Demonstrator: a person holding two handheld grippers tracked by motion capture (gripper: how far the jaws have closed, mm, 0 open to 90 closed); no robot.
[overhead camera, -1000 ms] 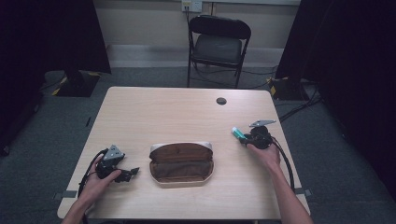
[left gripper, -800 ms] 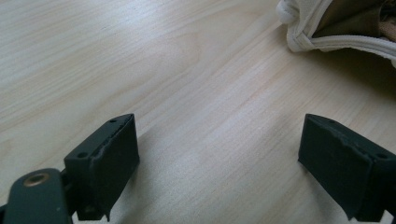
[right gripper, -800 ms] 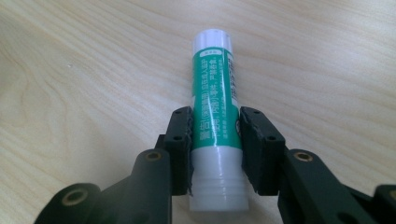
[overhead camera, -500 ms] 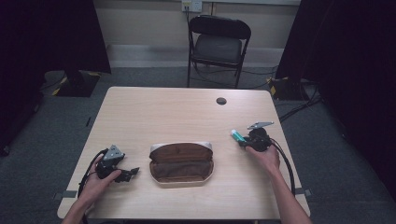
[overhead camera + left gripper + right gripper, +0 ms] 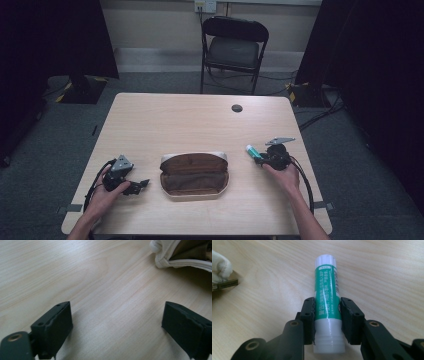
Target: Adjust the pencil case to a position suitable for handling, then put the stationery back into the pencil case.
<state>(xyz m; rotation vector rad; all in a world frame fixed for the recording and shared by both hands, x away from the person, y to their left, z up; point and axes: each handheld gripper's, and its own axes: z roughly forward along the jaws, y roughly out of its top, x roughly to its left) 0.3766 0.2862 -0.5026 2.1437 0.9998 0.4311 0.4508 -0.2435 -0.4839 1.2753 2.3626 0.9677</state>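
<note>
Right gripper clamped on glue stick, left gripper wide open; just carry level, drop gently into the open case.

The right gripper has its two black jaws clamped on the lower half of a green-and-white glue stick over the pale wooden table, with a white fabric corner at the left edge.

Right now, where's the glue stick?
The glue stick is clamped in the right claw at the table's right side, right of the open case.
</note>
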